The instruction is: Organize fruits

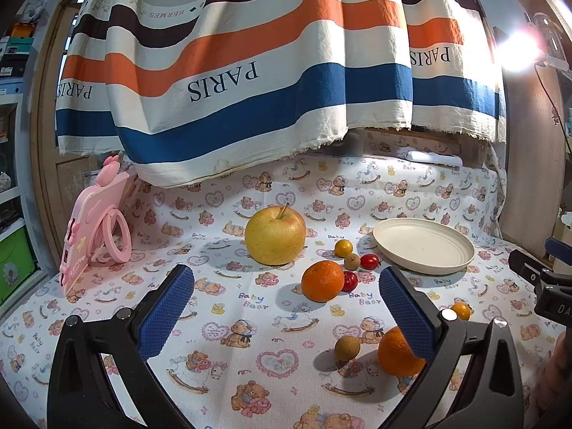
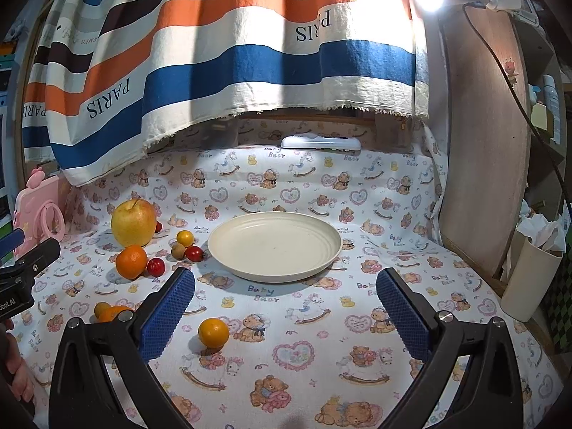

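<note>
Right gripper (image 2: 285,291) jaws apart over cloth, small orange (image 2: 213,332) near its left finger, plate (image 2: 274,246) empty beyond, left gripper (image 1: 286,286) jaws apart.

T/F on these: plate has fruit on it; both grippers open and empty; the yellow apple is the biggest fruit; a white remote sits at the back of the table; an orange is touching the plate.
1. The cream plate has fruit on it: false, it is bare.
2. The left gripper and right gripper are open and empty: true.
3. The yellow apple is the biggest fruit: true.
4. A white remote lies at the back: true.
5. An orange touches the plate: false, it sits apart, left of it.
</note>
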{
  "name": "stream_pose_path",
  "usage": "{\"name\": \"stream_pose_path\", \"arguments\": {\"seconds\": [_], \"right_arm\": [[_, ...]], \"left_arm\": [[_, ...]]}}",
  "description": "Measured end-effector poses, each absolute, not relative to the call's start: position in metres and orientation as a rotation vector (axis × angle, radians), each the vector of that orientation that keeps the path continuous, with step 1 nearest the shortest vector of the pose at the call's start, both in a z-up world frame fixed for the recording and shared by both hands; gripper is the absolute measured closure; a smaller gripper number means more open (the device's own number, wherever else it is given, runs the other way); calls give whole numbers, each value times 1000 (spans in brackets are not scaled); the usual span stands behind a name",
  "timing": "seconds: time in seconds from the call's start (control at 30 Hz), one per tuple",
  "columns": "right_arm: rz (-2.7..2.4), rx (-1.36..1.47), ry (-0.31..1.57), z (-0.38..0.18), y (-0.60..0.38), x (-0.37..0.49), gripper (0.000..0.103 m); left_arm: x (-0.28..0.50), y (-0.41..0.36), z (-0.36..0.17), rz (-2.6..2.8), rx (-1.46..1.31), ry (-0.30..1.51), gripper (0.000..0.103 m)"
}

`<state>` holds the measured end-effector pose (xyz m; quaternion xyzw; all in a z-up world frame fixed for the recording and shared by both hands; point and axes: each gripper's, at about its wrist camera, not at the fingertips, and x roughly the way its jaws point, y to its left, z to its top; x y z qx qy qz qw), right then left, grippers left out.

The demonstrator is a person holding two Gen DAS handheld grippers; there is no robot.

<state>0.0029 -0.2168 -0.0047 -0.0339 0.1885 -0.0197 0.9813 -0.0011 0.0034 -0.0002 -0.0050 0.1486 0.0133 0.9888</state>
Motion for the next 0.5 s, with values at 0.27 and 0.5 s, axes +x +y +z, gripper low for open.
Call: {"name": "stream_pose_path", "arguments": {"seconds": [0.27, 0.5], "right_arm": [[-42, -68, 377, -4, -216, 3, 1], [-42, -66, 376, -3, -217, 1, 1]], "left_arm": [[-1, 3, 0, 27, -9, 300, 0], [0, 3, 0, 28, -9, 302, 0]]}}
